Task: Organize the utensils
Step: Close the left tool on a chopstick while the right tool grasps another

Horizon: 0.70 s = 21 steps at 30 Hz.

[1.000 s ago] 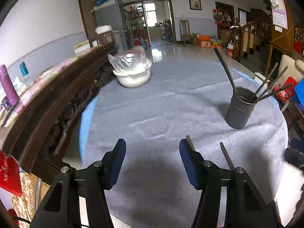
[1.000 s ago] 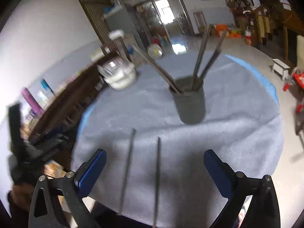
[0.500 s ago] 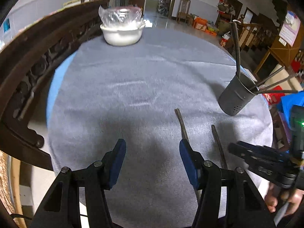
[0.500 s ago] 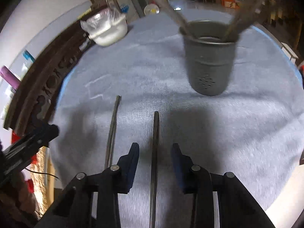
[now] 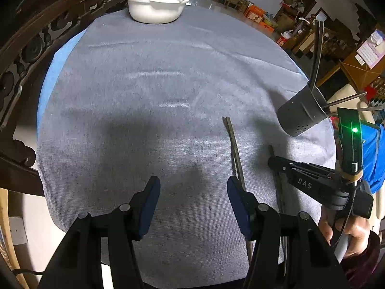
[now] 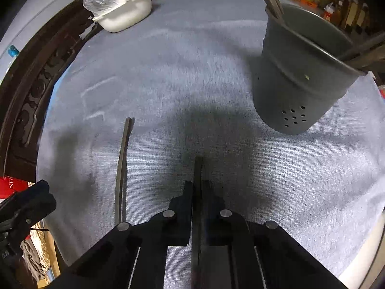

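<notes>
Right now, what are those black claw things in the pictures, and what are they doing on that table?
They are hand-held grabbers, one in each of a person's hands, with a camera on each, so each picture looks along one grabber. The right gripper has just been closing and now pinches a chopstick lying on the gray tablecloth. The left gripper is open and holds nothing. A second chopstick lies beside the first. The gray cup already holds other chopsticks. A white bowl covered in plastic sits at the far side.
</notes>
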Each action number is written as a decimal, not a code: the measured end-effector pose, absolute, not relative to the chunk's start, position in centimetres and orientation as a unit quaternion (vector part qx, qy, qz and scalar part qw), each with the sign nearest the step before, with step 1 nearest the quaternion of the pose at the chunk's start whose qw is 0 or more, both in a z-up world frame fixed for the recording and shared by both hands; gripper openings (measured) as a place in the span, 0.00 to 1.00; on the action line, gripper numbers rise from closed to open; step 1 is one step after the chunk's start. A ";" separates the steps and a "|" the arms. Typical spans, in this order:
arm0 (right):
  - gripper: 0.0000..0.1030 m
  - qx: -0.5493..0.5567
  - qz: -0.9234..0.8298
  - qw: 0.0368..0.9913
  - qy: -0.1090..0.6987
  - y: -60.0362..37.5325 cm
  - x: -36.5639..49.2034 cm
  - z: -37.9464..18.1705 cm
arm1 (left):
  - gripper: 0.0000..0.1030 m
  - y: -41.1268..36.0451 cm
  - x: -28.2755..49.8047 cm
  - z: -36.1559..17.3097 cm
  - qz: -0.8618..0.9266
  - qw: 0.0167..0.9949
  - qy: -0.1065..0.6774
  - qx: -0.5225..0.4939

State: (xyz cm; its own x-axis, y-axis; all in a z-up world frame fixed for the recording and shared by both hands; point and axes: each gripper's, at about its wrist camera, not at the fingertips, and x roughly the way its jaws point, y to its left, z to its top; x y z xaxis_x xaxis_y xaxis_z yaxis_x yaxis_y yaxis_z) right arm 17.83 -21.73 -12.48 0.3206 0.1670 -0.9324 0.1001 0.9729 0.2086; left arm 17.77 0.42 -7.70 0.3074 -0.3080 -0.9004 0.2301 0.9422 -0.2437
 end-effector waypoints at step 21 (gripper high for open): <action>0.07 0.195 0.031 0.817 0.542 -25.3 16.0 -11.9 | 0.36 -6.6 26.4 -9.2 -0.188 0.736 0.649 -0.036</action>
